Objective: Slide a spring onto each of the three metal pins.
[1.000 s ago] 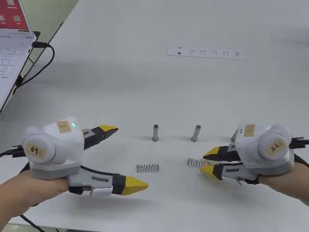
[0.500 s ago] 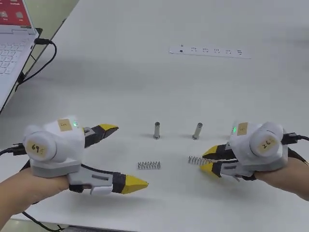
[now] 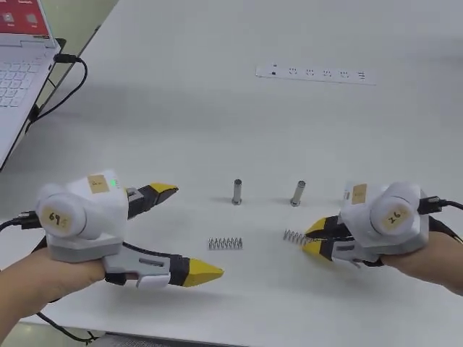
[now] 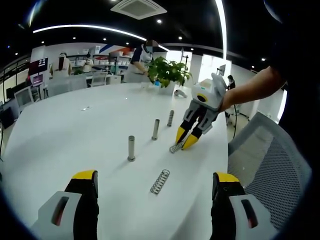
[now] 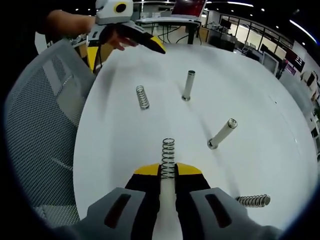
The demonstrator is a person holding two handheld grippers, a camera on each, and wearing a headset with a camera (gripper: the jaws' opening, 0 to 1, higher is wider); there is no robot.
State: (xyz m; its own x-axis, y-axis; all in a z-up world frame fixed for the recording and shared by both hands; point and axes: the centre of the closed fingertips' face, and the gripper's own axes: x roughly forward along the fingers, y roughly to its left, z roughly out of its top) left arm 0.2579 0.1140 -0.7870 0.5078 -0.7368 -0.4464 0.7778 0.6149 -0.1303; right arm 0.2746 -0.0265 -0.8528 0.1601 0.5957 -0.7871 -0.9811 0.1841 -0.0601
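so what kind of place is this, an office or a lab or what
Most likely an open-plan office or lab. There is a big white table with a laptop and a power strip on it, a mesh office chair beside it, and a potted plant under strip ceiling lights.

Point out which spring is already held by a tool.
The spring clamped between the right tool's yellow tips. The other two springs lie loose on the table, untouched.

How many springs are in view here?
3. One loose spring lies on the table; a second spring is clamped in the right gripper; a third spring stands upright beside that gripper.
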